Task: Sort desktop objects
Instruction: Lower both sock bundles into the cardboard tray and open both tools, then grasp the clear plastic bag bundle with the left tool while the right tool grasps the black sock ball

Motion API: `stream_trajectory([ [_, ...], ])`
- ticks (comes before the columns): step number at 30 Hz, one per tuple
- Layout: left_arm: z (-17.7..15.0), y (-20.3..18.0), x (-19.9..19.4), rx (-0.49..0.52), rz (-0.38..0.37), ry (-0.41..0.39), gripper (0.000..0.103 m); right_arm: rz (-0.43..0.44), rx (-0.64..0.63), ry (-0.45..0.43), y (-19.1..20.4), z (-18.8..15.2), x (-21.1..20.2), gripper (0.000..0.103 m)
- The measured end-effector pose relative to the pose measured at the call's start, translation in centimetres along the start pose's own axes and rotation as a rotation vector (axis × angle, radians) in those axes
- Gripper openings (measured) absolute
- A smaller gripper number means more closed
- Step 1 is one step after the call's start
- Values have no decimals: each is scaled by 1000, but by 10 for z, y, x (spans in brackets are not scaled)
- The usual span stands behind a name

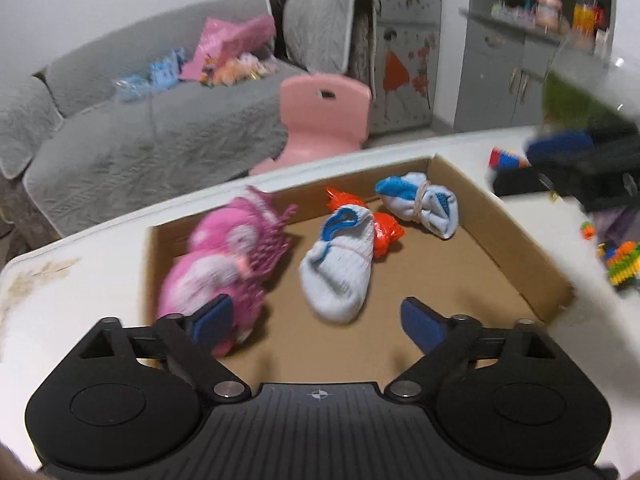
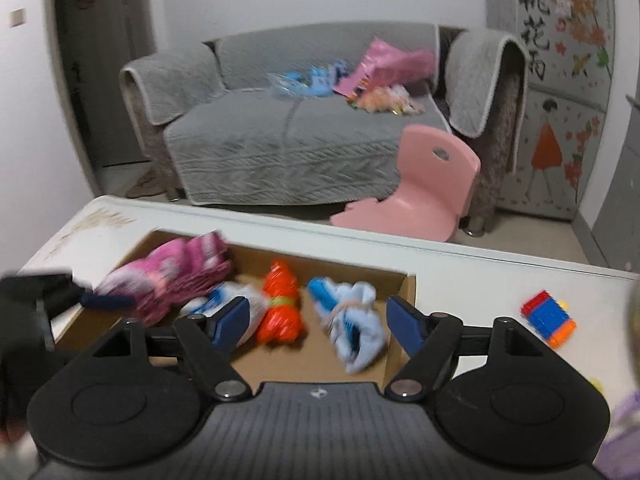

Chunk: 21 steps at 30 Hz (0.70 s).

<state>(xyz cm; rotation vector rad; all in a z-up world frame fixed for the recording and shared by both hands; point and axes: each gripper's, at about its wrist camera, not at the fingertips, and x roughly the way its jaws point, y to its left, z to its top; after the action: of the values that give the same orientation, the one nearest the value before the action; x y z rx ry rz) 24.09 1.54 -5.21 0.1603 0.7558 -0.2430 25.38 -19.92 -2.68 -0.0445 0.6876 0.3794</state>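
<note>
A shallow cardboard box (image 1: pixel 500 216) lies on the white table (image 2: pixel 480 292). In it are a pink sock bundle (image 1: pixel 216 264) at the left, a white-and-blue sock bundle (image 1: pixel 336 268), an orange bundle (image 1: pixel 384 232) and a second white-and-blue bundle (image 1: pixel 420 204). My left gripper (image 1: pixel 316 320) stands open over the box's near edge, its left pad (image 1: pixel 212 318) in front of the pink bundle. My right gripper (image 2: pixel 318 320) is open above the orange bundle (image 2: pixel 280 308) and the second white-and-blue bundle (image 2: pixel 352 320). Neither pair of pads presses on anything.
A red, blue and orange toy brick block (image 2: pixel 548 318) sits on the table right of the box. More coloured blocks (image 1: pixel 624 260) lie at the far right. A pink chair (image 2: pixel 432 184) and a grey sofa (image 2: pixel 280 140) stand beyond the table.
</note>
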Motion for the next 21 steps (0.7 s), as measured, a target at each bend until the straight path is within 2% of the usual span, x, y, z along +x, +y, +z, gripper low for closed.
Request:
stream_trajectory([
  [4, -26, 13, -52, -31, 19, -46, 102, 43, -6, -38, 5, -29, -40, 77],
  [8, -65, 23, -99, -52, 34, -71, 103, 74, 26, -58, 12, -63, -72, 80],
  [9, -77, 24, -109, -60, 37, -76, 103, 72, 32, -68, 16, -74, -81, 85],
  [12, -108, 22, -121, -72, 55, -55, 103, 70, 55, -70, 24, -103, -98, 89],
  [15, -134, 18, -129, -83, 40, -22, 103, 49, 61, -44, 35, -127, -103, 89],
  [21, -157, -2, -135, -43, 27, 5, 103, 29, 48, -39, 58, -154, -107, 91],
])
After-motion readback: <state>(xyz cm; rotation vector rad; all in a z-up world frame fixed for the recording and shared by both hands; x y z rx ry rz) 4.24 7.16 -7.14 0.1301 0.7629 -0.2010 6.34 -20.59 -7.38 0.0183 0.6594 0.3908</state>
